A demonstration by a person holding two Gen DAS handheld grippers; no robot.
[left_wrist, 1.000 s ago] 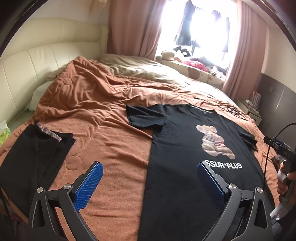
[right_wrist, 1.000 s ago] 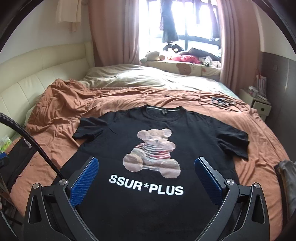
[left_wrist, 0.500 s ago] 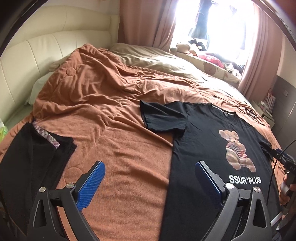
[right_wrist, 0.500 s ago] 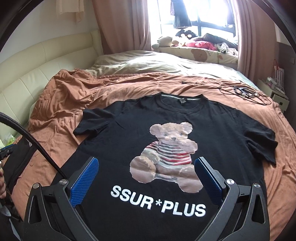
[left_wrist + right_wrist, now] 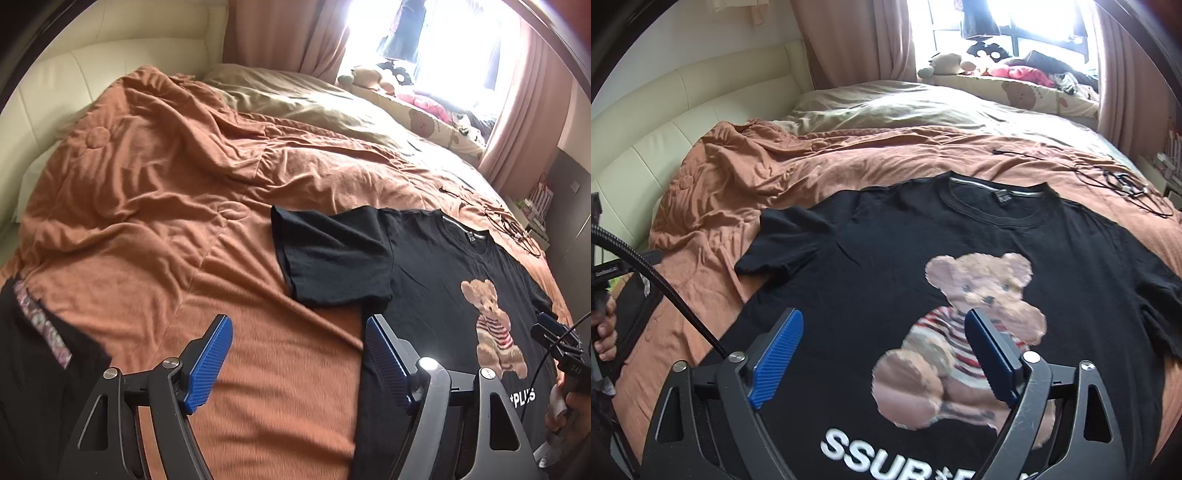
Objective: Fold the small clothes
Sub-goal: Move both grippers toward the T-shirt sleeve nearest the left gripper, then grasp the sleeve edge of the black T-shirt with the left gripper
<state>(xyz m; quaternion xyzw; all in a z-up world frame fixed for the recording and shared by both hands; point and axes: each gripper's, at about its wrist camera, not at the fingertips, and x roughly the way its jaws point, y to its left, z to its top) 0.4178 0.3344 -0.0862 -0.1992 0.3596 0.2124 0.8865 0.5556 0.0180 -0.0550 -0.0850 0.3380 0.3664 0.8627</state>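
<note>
While the black bear-print T-shirt (image 5: 886,266) is lying flat and face up on the rust-orange blanket (image 5: 166,206) of the bed, both hand-held grippers are hanging above it with nothing between their blue pads. The left hand-held gripper (image 5: 299,365) is hovering over the shirt's left side edge: orange blanket is showing between its jaws, the shirt's body is running under its right pad, and the spread sleeve (image 5: 332,254) is lying just ahead of it. Its jaws have just been closing, yet they are standing released, well apart and gripping no cloth. The right hand-held gripper (image 5: 884,354) is poised over the shirt's chest, with the teddy bear print (image 5: 975,332) partly behind its right pad and the white "SSUR*PLUS" lettering (image 5: 905,458) just below its jaws. Its jaws have likewise been closing and are released, clasping nothing. To the left of the left hand-held gripper, a folded black garment with a patterned trim (image 5: 40,325) is resting on the blanket. Far ahead of the right hand-held gripper, tangled black cables (image 5: 1119,181) are lying on the bed, and stuffed toys (image 5: 945,61) are sitting on the window ledge.
</note>
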